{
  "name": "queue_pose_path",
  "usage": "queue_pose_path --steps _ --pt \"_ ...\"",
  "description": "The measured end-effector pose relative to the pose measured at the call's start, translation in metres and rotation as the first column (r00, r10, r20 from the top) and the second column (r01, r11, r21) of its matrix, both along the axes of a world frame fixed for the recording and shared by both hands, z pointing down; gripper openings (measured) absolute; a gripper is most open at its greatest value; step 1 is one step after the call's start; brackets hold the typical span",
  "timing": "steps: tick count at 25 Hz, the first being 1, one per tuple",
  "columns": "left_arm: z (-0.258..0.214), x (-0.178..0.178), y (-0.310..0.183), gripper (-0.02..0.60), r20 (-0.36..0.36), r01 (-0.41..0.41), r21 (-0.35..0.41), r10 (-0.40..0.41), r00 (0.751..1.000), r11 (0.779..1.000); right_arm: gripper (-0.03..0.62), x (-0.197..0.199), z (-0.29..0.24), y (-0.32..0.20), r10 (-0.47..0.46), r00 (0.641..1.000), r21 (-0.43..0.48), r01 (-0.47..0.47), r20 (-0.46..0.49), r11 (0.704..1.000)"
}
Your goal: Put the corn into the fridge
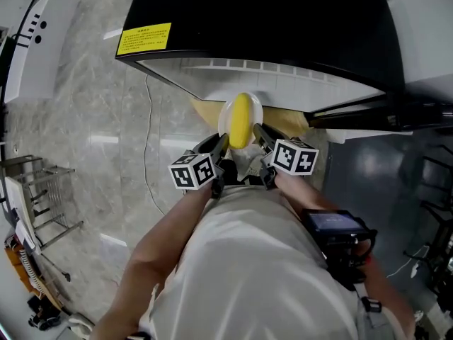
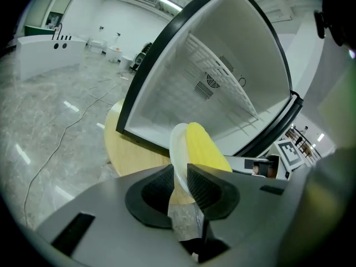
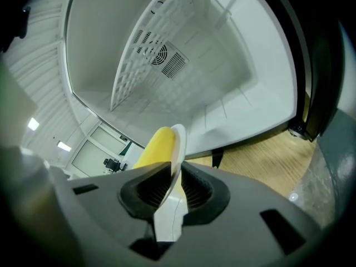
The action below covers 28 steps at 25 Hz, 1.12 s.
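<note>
Transfer step: we hold the corn, lying along the middle of a white plate, just before the open fridge. The left gripper and right gripper each clench opposite edges of the plate's rim. Next, we judge, both must advance together, keeping the plate level, onto the wire shelf.

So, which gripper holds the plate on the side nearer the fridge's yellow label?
The left gripper: the yellow label lies on its side, while the right gripper grips the plate's opposite edge.

A pale shirt – black-and-white marker cubes, black ribbed fingers.
</note>
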<state>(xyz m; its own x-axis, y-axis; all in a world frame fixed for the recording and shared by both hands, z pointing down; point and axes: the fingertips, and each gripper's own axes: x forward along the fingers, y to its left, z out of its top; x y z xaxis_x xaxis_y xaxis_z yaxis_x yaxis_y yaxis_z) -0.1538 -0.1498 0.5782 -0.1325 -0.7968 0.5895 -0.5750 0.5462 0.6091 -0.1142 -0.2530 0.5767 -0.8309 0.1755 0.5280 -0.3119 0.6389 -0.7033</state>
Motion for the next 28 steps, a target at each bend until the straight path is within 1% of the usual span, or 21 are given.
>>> queue_pose_path --steps 9,14,19,24,28 --pt "0.016 -0.016 -0.013 0.078 0.007 0.007 -0.001 -0.007 1.000 1.000 0.058 -0.015 0.019 -0.014 0.019 1.000 -0.002 -0.019 -0.025 1.000" --pt "0.020 -0.014 -0.015 0.077 0.003 0.016 0.004 -0.016 1.000 1.000 0.058 -0.014 0.023 -0.015 0.029 0.999 -0.006 -0.029 -0.039 1.000" --pt "0.029 -0.021 -0.022 0.077 0.013 0.025 0.007 -0.025 1.000 1.000 0.057 -0.020 0.033 -0.023 0.061 0.998 -0.020 -0.062 -0.028 0.998" --pt "0.038 -0.023 -0.027 0.077 0.007 0.045 0.016 -0.045 0.999 0.999 0.057 -0.022 0.042 -0.028 0.079 0.996 -0.008 -0.079 -0.030 0.997" --pt "0.037 -0.033 -0.025 0.077 0.023 0.048 0.016 -0.049 0.999 0.999 0.058 -0.032 0.043 -0.027 0.079 0.997 -0.001 -0.079 -0.021 0.997"
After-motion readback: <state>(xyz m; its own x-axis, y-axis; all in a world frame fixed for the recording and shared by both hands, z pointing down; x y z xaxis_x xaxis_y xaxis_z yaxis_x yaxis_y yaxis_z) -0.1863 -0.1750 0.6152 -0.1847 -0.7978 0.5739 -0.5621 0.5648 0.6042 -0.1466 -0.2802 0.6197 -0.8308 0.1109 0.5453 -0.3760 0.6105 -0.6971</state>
